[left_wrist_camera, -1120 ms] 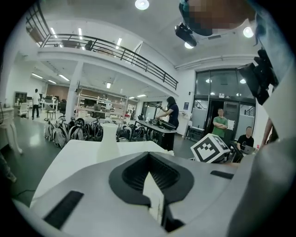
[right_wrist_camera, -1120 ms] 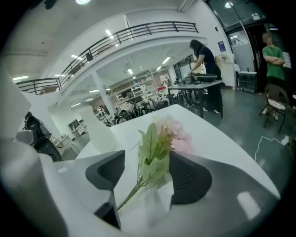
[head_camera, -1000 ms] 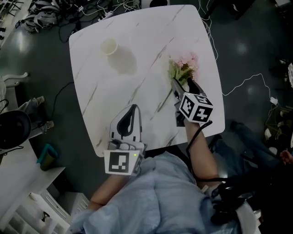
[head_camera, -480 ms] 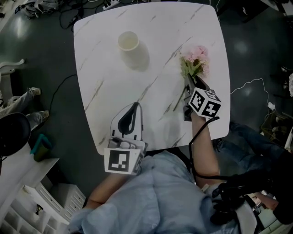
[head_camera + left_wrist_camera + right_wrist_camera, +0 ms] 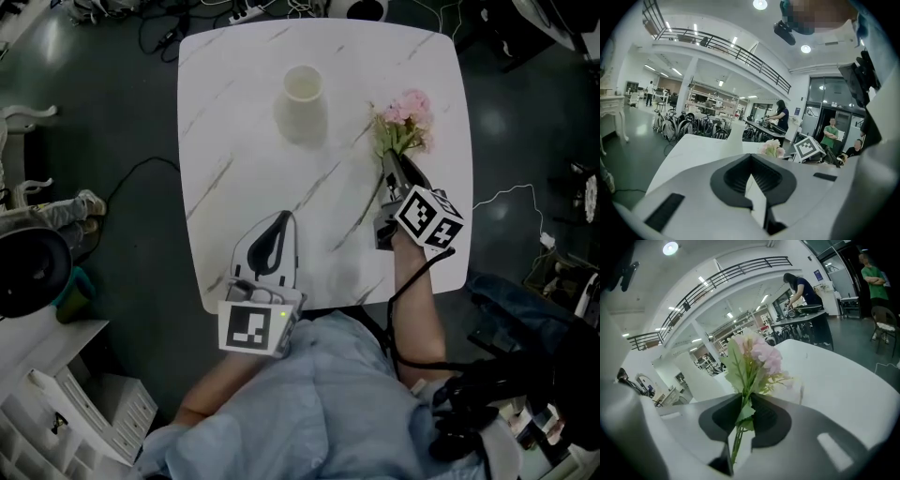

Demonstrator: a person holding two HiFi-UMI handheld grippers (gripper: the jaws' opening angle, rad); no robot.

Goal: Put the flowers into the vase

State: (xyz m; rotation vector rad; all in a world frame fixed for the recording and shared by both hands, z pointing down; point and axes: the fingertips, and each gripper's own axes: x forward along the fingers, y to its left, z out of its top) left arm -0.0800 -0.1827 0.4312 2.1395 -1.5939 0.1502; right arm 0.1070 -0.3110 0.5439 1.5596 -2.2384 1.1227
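While the jaws of the right hand-held gripper [image 5: 388, 161] are closing, the green stems of the bunch of pink flowers with green leaves [image 5: 403, 120] stand between them. The right gripper view shows the stems running through the narrow gap, grasped by the dark pads. The blooms point away from the person, over the far right part of the white, marble-patterned square desk [image 5: 234, 141]. Whether the blooms touch the desk surface cannot be determined.

The matt cream, round-bodied vase [image 5: 303, 95] stands upright on the far half of the desk, to the left of the flowers and apart from them. Its mouth faces up and shows only the pale inner wall. The flowers are outside the vase.

The left hand-held gripper [image 5: 278, 219] is clenched with nothing between its jaws: the left gripper view shows the two dark pads meeting at the tips. It is positioned over the near part of the desk, pointing toward the far side, well apart from the vase. In that view the vase appears ahead at the left, the flowers at the centre, and the black-and-white marker cube [image 5: 428, 217] of the right hand-held gripper at the right.
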